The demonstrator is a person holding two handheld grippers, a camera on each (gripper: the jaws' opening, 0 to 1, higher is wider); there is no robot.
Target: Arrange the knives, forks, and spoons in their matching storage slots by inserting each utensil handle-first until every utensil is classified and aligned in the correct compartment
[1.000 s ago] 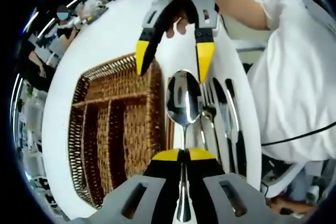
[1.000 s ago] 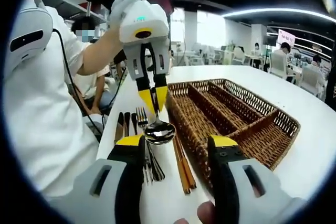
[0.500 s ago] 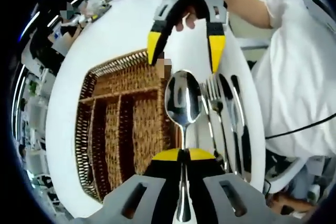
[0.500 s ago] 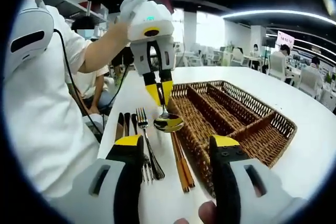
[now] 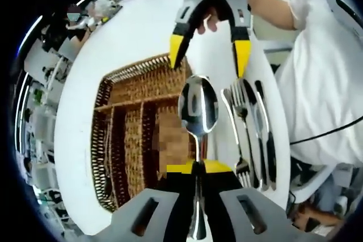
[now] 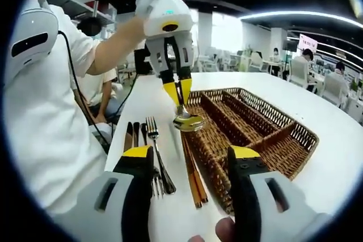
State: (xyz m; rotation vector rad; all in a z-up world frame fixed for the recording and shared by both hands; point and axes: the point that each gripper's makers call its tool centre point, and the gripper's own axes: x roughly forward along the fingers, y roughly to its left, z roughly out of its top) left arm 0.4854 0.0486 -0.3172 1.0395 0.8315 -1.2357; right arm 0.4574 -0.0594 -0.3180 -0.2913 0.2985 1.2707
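Barely begun: the left claw [image 6: 181,96] grips a spoon [image 5: 198,106] above the seemingly empty wicker tray [image 6: 266,123]; the right claw [image 6: 187,157] hangs open, forks [image 6: 156,145] and knives [image 6: 131,134] waiting on the table [image 6: 340,140] left of it.

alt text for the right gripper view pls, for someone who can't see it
The left gripper holds a spoon by its handle, bowl down, over the near end of an empty wicker cutlery tray. The right gripper is open in the foreground, with forks, knives and chopsticks on the white table.
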